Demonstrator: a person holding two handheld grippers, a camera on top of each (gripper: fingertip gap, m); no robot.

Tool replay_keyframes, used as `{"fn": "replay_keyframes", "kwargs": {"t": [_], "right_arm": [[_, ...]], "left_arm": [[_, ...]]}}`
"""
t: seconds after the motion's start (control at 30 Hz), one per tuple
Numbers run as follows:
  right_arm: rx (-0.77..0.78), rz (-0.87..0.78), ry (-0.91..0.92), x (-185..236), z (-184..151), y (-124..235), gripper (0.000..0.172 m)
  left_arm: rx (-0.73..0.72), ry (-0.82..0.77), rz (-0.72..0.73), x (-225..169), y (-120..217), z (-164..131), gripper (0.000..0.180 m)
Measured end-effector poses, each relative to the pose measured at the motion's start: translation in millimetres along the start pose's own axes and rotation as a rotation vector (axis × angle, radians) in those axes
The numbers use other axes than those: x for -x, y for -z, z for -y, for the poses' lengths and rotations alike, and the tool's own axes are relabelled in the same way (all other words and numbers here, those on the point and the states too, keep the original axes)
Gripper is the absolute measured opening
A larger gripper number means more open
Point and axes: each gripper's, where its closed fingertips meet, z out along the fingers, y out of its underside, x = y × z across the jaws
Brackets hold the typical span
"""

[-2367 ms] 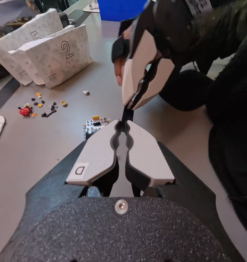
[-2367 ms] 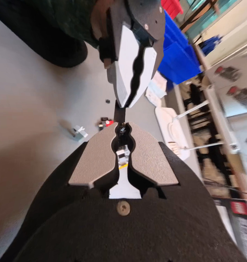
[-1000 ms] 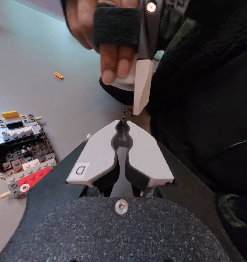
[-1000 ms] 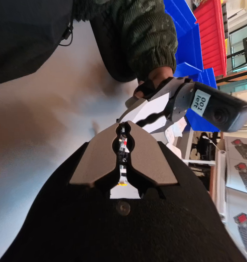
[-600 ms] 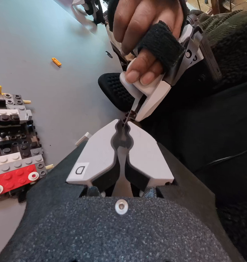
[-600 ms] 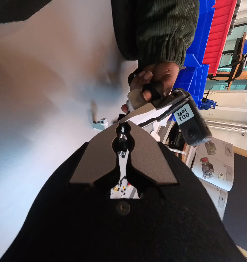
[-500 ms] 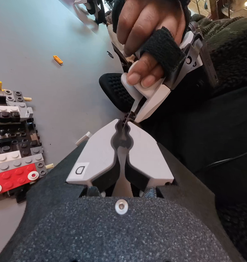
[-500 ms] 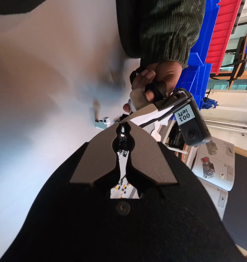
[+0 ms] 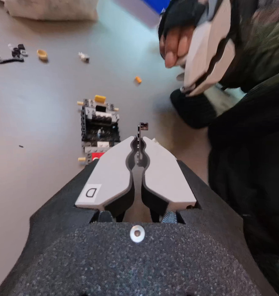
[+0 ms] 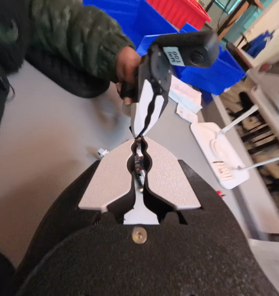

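Observation:
My left gripper [image 9: 138, 138] is shut on a thin black studded plate [image 9: 139, 133] that stands on edge between the pads. A small dark brown brick [image 9: 144, 126] sits on the plate's far end. Just beyond and to the left, a partly built brick model [image 9: 99, 121] in black, grey, white and red lies on the grey table [image 9: 39, 112]. My right gripper [image 9: 186, 91] is up at the right, clear of the plate. In the right wrist view its fingertips [image 10: 139, 139] stand a narrow slit apart with only the model showing through, and the left gripper [image 10: 137, 135] points down at them.
White paper bags [image 9: 50, 9] stand at the far left. Several loose small pieces [image 9: 10, 54], a tan ring [image 9: 42, 55] and an orange bit [image 9: 138, 79] lie on the table. Blue bins [image 10: 151, 20], a white tray [image 10: 215, 152] and a grey brick [image 10: 102, 152] are nearby.
Half a second ago my right gripper's tips were on the plate's far end. They have since drawn away up and right, leaving the small brick on the plate. My left gripper swung toward the model.

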Motion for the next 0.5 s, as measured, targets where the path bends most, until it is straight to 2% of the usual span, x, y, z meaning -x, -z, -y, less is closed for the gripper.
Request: {"fn": "replay_keyframes", "kwargs": {"t": [0.03,0.17,0.3,0.5], "right_arm": [[-0.033,0.006,-0.086,-1.9,-1.8,-1.2,0.004],[-0.118,0.009,-0.271,-4.7,-5.6,-7.7,0.004],[-0.213,0.015,-0.369,-5.9,2.5,-11.8,0.004],[-0.444,0.129,-0.757,-18.1,25.9,-10.5,0.005]], "left_arm": [[0.034,-0.02,0.015,0.1,-2.6,-6.0,0.004],[0.07,-0.11,0.045,-3.7,-8.8,-8.9,0.028],[-0.071,-0.223,-0.016,-24.6,-5.7,12.9,0.026],[-0.265,-0.47,0.139,-40.2,6.3,48.7,0.021]]}}
